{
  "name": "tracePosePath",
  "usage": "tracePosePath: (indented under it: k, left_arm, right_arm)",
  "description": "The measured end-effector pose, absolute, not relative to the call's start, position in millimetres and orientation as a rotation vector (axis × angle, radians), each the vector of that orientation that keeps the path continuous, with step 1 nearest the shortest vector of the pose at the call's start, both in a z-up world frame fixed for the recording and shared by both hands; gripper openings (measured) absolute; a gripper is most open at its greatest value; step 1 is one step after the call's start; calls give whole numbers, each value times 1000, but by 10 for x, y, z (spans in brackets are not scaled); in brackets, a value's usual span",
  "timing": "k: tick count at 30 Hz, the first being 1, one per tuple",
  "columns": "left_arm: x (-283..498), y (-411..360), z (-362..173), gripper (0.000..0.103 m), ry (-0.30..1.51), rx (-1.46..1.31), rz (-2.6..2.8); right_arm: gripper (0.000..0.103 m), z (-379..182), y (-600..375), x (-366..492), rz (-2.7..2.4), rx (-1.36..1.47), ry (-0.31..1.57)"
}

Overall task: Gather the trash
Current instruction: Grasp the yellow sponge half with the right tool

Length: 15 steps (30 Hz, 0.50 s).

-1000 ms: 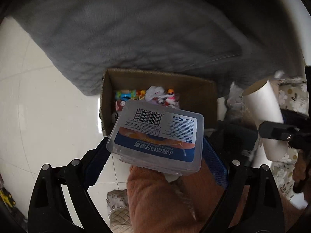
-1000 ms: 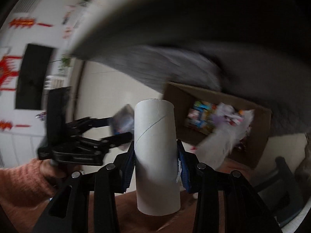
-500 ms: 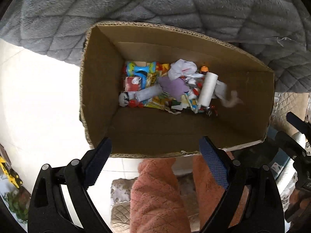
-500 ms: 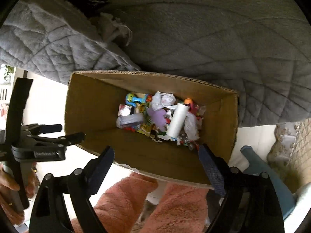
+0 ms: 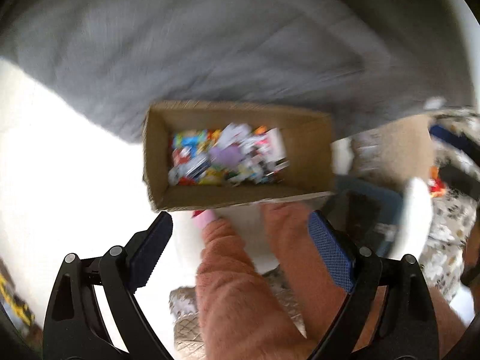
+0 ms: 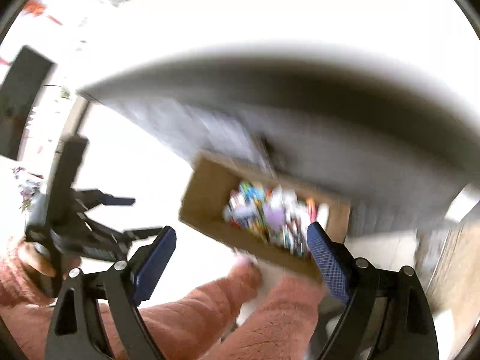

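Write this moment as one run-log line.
left gripper: open, empty | right gripper: open, empty | brown cardboard box: holds colourful mixed trash | frames motion-blurred

Floor [image 5: 60, 165]: pale, glossy, bright with glare, near and left. Grey quilted cover [image 5: 210, 45]: draped over furniture across the far side, hanging to the floor. Wall [image 6: 210, 9]: white, far left, overexposed, with red decorations [image 6: 36, 9]. Dark panel [image 6: 21, 96]: far left; what it is cannot be told. Floral fabric [image 5: 450, 219]: right. All blurred.
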<state>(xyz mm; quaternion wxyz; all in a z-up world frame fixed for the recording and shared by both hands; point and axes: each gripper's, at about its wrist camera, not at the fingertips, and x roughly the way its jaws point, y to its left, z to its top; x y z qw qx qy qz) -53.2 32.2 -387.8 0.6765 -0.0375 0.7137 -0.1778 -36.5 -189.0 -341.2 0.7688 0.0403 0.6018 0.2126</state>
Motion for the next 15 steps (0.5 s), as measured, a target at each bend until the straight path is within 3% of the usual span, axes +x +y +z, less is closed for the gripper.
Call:
tracePosePath:
  k: [2, 4, 7, 15]
  left_arm:
    - [-539, 232, -3377, 90, 1513, -91, -439]
    - [-525, 143, -3039, 91, 1437, -89, -461]
    - [-402, -50, -2613, 91, 1339, -77, -476]
    - [-65, -286, -2330, 91, 1278, -113, -359]
  right_arm:
    - [87, -2922, -2018, -251, 486, 119, 1204]
    - [94, -2480, -2223, -36, 451, 133, 1079]
    - [95, -2141, -2646, 489, 331, 167, 944]
    - [92, -2256, -3669, 2420, -89, 13, 908]
